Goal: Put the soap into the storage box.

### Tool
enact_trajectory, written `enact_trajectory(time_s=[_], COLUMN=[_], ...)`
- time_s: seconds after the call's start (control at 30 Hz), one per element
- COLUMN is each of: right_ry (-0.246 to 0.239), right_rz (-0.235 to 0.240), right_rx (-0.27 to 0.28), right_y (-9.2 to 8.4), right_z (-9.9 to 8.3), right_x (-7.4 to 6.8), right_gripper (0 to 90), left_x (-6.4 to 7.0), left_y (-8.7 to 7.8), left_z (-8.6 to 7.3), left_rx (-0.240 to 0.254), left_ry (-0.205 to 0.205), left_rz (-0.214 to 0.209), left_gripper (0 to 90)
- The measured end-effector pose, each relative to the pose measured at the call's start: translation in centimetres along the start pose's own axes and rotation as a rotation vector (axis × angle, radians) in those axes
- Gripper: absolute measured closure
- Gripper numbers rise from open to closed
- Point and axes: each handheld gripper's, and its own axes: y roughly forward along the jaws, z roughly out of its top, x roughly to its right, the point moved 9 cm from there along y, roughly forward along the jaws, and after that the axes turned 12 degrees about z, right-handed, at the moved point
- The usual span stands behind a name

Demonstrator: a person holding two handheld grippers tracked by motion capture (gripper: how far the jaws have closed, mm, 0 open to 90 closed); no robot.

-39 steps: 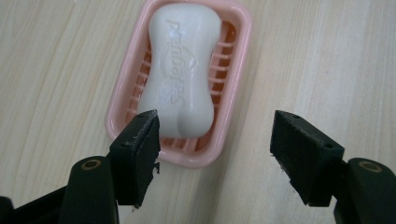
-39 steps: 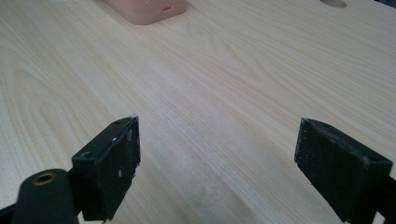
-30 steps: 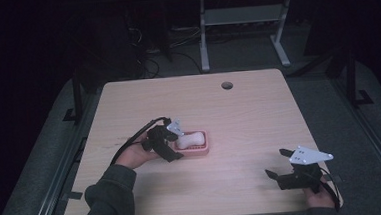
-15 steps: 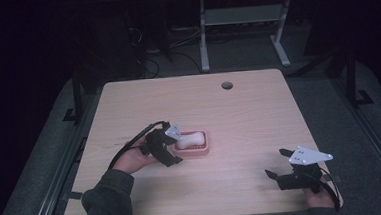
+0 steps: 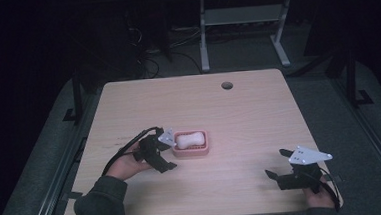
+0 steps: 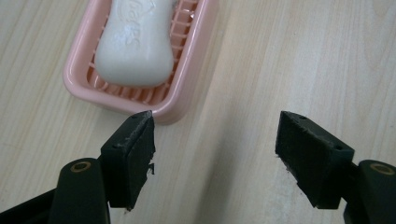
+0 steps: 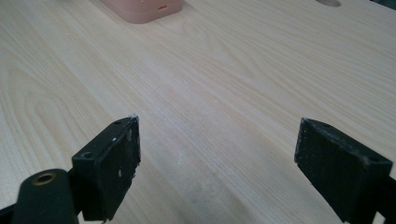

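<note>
Soap (image 5: 189, 139): white bar, lying flat in the pink soap dish (image 5: 204, 149), which sits a bit left of the surface's middle and closer to my near edge than the far one.
Soap dish up close: in the left tool's view, soap (image 6: 134, 44) fills most of the ribbed tray (image 6: 187, 88), nothing gripping either.
Left tool (image 5: 167, 153): parked right beside the dish's left end, jaws apart and they've just been opening. Nothing between them from what I see, just bare wood. One jaw tip looks right at the dish's corner; can't tell if it's touching.
Right tool (image 5: 277, 165): way off near the near right corner of the surface (image 5: 259, 113), jaws wide apart over bare wood, holding nothing.
Right tool's view: dish corner (image 7: 144, 7) peeking in at the top, well away.
</note>
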Motion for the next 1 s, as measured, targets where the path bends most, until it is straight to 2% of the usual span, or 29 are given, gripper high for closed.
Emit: enact_trajectory(time_s=[0.1,0.27,0.37,0.47,0.53,0.67,0.73,0.77,0.8,0.87,0.9,0.93,1.0], right_ry=[-0.001,0.018,0.012,0.012,0.012,0.013,0.013,0.014,0.013,0.015,0.015,0.014,0.014], right_rz=[-0.001,-0.009,-0.011,-0.012,-0.012,-0.013,-0.014,-0.013,-0.012,-0.011,-0.011,-0.011,-0.011], right_rx=[0.0,0.002,0.001,-0.001,-0.001,0.001,0.0,0.0,0.0,-0.001,-0.001,-0.001,-0.001], right_y=[0.0,0.0,0.0,0.0,0.0,-0.1,-0.1,-0.1,0.0,0.0,0.0,0.0,0.0], right_z=[0.0,0.0,0.0,-0.1,-0.1,0.0,0.0,0.0,0.0,0.0,0.0,0.0,0.0], right_x=[0.0,0.2,0.2,0.2,0.2,0.2,0.2,0.2,0.2,0.2,0.2,0.1,0.1], right_gripper=[13.6,13.6,13.6,13.6,13.6,13.6,13.6,13.6,13.6,13.6,13.6,13.6,13.6], left_x=[0.2,0.3,0.4,0.6,0.8,1.0,1.1,1.0,1.1,1.1,1.3,1.2,1.4], left_y=[0.0,0.2,0.1,0.0,-0.1,-0.3,-0.3,-0.4,-0.4,-0.4,-0.5,-0.6,-0.7], left_z=[-0.5,-1.4,-1.9,-2.5,-2.8,-3.4,-3.8,-4.0,-4.1,-4.4,-4.6,-4.7,-5.0], left_rx=[-0.002,-0.006,-0.005,-0.011,-0.012,-0.011,-0.012,-0.014,-0.013,-0.018,-0.018,-0.018,-0.014], left_ry=[-0.004,-0.043,-0.051,-0.079,-0.087,-0.085,-0.096,-0.087,-0.101,-0.091,-0.102,-0.091,-0.106], left_rz=[-0.001,-0.014,-0.01,-0.031,-0.03,-0.022,-0.021,-0.018,-0.02,-0.012,-0.015,-0.011,-0.013], left_gripper=[27.4,26.3,26.1,25.9,25.9,25.8,25.8,25.8,25.8,25.5,25.5,25.5,25.5])
